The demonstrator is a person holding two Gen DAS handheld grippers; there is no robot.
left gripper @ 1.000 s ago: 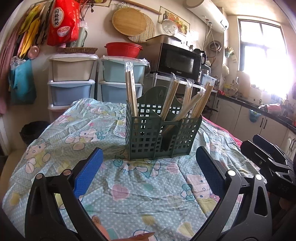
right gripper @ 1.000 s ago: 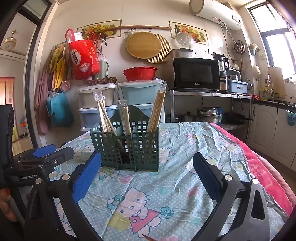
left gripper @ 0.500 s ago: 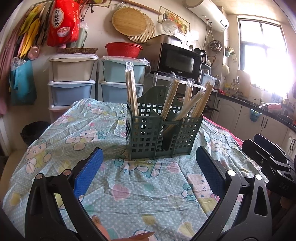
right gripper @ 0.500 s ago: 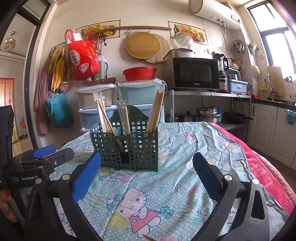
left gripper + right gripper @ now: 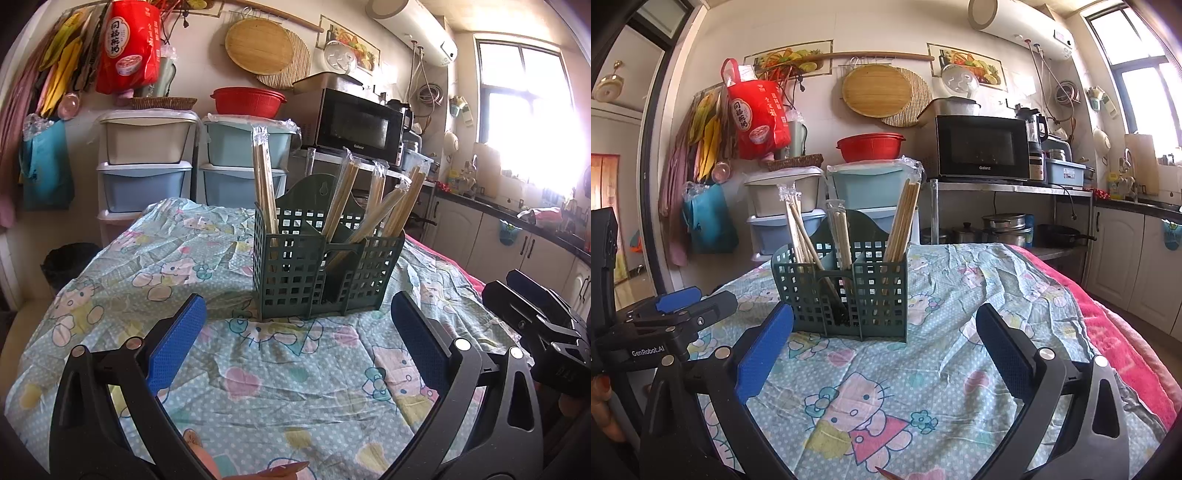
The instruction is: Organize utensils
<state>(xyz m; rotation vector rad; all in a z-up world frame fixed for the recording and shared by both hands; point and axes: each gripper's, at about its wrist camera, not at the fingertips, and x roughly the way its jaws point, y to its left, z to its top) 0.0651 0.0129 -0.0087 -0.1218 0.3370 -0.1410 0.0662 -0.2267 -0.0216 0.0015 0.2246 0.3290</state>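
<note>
Utensil caddy [image 5: 325,273]: dark green plastic, matt, square-grid openwork walls. Chopsticks [image 5: 264,184]: pale wood, smooth, in clear glossy plastic sleeves. Tablecloth [image 5: 923,369]: thin printed cloth, matt, creased. Red blanket [image 5: 1126,339] at 3 o'clock in right wrist view: fuzzy cloth. Left gripper [image 5: 295,339]: matt black plastic frame, blue finger pads [image 5: 177,339] with fine rough texture, shiny metal rivets. Right gripper [image 5: 884,349]: same finish. Microwave [image 5: 979,147] at 1 o'clock: glossy black door.

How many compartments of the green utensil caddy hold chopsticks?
3: in the right wrist view, the green utensil caddy holds chopsticks left, middle and right. Exact packet count unclear.
</note>
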